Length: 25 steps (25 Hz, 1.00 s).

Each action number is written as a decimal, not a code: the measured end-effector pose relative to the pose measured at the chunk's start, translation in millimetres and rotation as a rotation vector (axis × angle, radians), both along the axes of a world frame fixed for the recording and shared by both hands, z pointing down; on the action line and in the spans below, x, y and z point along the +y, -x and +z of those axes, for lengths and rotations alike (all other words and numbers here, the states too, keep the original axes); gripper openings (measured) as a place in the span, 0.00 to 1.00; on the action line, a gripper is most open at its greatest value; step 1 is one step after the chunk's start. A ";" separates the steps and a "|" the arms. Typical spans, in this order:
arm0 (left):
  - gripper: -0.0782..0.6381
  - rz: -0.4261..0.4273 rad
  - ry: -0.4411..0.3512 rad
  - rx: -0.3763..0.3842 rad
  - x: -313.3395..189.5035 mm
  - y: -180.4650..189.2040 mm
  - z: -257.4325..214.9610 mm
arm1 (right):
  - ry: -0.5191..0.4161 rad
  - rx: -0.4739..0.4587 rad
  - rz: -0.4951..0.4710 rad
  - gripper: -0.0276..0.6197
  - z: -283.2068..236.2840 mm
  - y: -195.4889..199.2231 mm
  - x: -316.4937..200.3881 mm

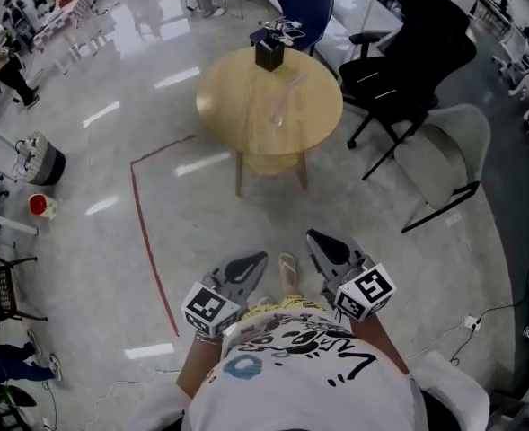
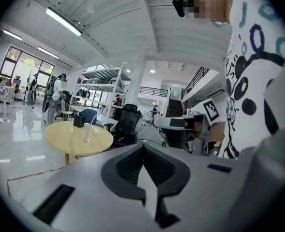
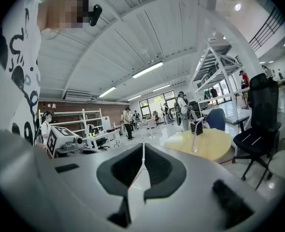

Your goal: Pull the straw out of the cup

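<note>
Both pressed together, empty: left claw (image 1: 261,258), right claw (image 1: 313,238). Straw (image 1: 291,92), well ahead, likely light, bendy; pinch above cup (image 1: 279,118) rim.

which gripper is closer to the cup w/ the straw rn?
Right, marginally. The right gripper is held a bit further forward, slightly right of the cup; the left gripper sits further back, slightly left of it. Both are far short of the table.

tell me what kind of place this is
Most likely a large open-plan office or lab hall: a round wooden table on a polished floor, a black office chair beside it, and tall shelving racks behind.
</note>
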<state>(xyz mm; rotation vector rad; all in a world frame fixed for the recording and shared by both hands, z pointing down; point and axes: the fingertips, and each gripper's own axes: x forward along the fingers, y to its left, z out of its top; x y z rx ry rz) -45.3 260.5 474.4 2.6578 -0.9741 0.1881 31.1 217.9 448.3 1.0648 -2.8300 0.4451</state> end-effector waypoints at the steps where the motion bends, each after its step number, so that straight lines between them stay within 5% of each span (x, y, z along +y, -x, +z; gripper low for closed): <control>1: 0.13 -0.002 -0.002 -0.003 -8.8 -1.5 -1.1 | -0.005 -0.002 -0.003 0.09 -1.1 -1.5 -9.7; 25: 0.13 -0.147 -0.008 -0.015 -183.8 -33.8 -5.2 | 0.003 -0.007 -0.124 0.09 -0.9 -32.9 -181.1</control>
